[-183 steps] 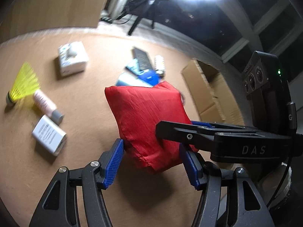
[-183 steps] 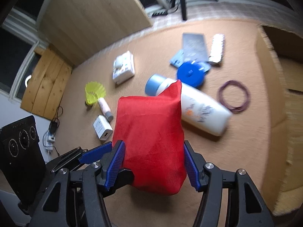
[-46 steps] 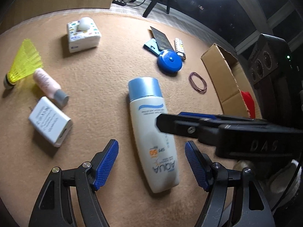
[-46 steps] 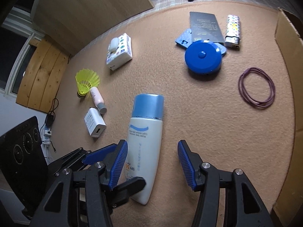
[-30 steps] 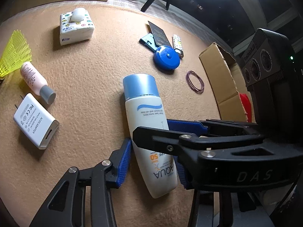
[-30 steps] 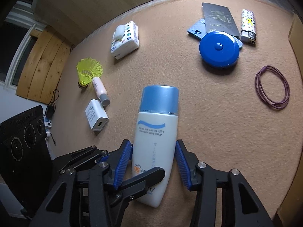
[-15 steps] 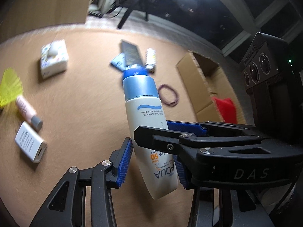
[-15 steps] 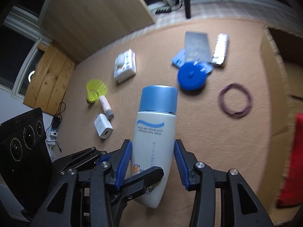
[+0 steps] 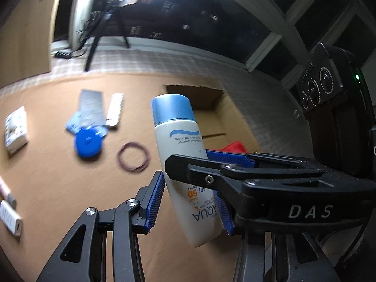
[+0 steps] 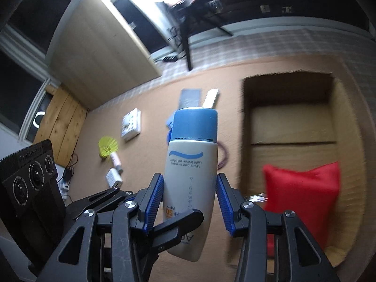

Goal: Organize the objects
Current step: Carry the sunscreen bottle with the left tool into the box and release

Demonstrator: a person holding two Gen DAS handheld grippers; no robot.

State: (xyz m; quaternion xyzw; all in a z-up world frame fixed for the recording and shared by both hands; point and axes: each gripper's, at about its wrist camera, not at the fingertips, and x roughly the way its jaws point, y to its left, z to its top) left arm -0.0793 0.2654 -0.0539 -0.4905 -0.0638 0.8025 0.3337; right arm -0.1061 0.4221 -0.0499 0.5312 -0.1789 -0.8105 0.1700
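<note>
Both tools hold one white plastic sunscreen bottle with a blue cap (image 9: 185, 164) up in the air, in the middle of both views. The left gripper (image 9: 190, 202) squeezes its lower part between blue pads, and the right gripper (image 10: 188, 202) squeezes it too, from the other side. The cap points up and away.

Behind the bottle, at the right of both views, sits one open brown cardboard box (image 10: 291, 127). One red cloth bag (image 10: 303, 202) lies inside it, at the near end. The far end of the box is bare cardboard.

On the tan carpet (image 9: 58, 164), at the left of the left view, lie one round blue tape measure (image 9: 88, 144), one purple rubber loop (image 9: 134, 157), one dark flat card (image 9: 90, 104) and one pale lighter (image 9: 115, 112). One white square box (image 9: 15, 129) lies near the left edge. In the right view, one yellow shuttlecock (image 10: 107, 146), one pink tube (image 10: 116, 162) and one white charger plug (image 10: 113, 177) lie close together at the left.

The right gripper's black body crosses the lower right of the left view.
</note>
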